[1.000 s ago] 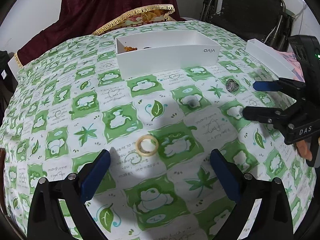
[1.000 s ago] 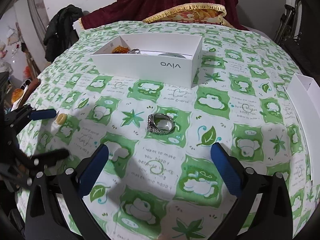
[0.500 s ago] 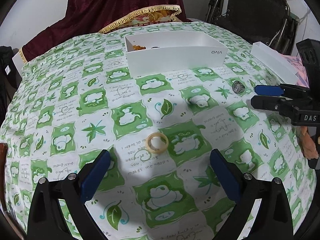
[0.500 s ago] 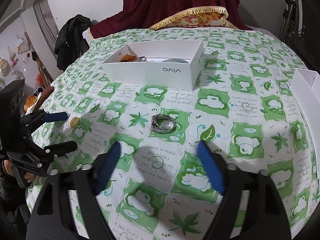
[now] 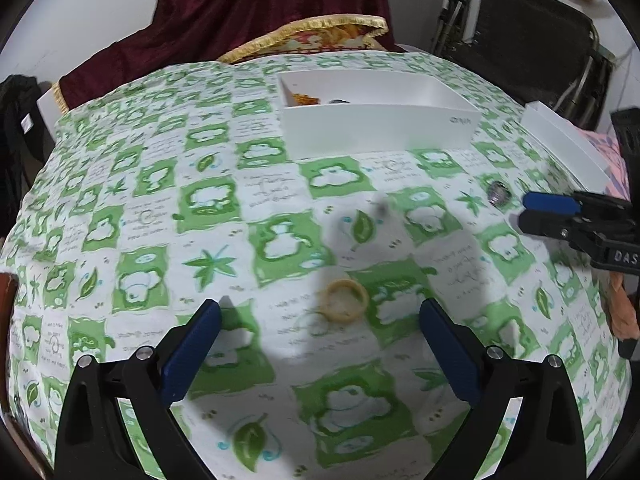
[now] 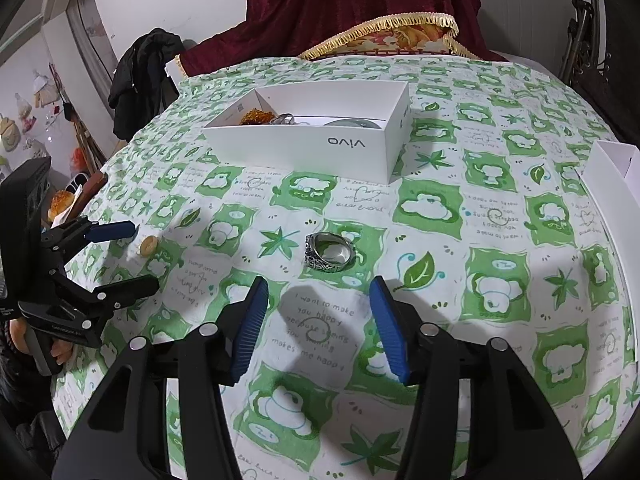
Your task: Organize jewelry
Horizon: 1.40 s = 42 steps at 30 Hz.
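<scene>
Your right gripper [image 6: 318, 312] hangs with its blue-padded jaws partly apart and empty, pointed at the chunky engraved silver ring [image 6: 330, 255], which lies flat on the green-and-white checked tablecloth [image 6: 500, 216]. The ring sits just ahead of the fingertips and almost centred in the gap, perhaps a touch toward the left pad. Being round, it has no long axis to line up with; its patterned band faces you, its opening faces upward. A straight push forward and down looks like what would bring the pads to either side of it.

Your left gripper [image 5: 320, 322] is spread wide and also holds nothing. The pale yellow plastic ring [image 5: 345, 301] lies flat on the cloth between its blue pads, slightly right of centre. Each ring is clearly nearer its own gripper, and the two rings lie well apart.

Beyond both, the open white cardboard box [image 6: 304, 146] stands further back on the cloth, with amber beads [image 6: 256, 117] and some silver pieces already inside at its left end. Its near wall reads "vivo", printed upside down from your side. From the left wrist view, the right tool's body shows the letters "DAS". The cloth carries lines such as "I want to make you happy".
</scene>
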{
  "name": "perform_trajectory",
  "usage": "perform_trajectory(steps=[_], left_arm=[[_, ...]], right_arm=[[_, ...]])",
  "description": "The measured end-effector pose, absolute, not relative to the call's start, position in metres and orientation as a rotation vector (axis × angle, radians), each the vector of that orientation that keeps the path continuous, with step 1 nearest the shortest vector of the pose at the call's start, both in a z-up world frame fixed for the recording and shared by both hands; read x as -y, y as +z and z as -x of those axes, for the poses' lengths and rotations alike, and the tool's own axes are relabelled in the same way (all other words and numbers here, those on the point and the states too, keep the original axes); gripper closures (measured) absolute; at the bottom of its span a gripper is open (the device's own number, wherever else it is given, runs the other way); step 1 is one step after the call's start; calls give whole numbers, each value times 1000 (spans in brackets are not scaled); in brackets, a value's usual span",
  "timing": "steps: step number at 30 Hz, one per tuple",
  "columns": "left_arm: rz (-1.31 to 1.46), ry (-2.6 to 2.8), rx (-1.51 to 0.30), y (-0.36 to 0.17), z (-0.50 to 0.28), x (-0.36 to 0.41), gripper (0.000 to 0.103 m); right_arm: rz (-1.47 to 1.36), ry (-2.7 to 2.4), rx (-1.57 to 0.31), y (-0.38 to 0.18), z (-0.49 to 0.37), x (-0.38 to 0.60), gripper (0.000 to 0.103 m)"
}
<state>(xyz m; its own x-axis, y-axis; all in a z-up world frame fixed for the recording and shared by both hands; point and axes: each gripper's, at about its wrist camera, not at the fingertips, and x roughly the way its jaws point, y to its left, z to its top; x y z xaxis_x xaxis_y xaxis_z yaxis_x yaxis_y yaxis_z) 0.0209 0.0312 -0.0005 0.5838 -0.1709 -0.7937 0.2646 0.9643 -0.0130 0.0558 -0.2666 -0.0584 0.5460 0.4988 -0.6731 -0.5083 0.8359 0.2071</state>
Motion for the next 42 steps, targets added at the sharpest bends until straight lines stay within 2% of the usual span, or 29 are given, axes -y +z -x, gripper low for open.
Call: perform_trajectory(steps=[6,11,14,16,18,21,31,37,39,42], left_arm=[[-116,-253,-886,4,-17,-35,34],[-149,-295,-876,4,-12,-24,43],[-151,-304,-875,3,-12,-21,44],[-147,-301,-872,3,-12,-20,48],[-152,-300,-869,4,-11,-18,58],[-160,-307,-866,4,-10,-14,62],[-164,-323,-867,4,-8,-12,61],[-157,-349,-873,3,-9,-11,47],[-165,-352,-877,2,-9,-9,35],[-164,-352,-883,1,-10,-9,29]], right_arm=[[6,596,-794,-59,-56,268,52],[0,591,-794,-59,-56,270,51],[3,591,-794,-59,-56,270,50],[6,590,-793,-59,-55,269,50],[10,588,-793,-59,-55,269,49],[8,583,-792,-59,-55,269,49],[11,573,-788,-58,-56,267,50],[54,568,-780,-57,-60,256,50],[81,569,-780,-57,-63,250,50],[102,568,-781,-57,-65,245,50]])
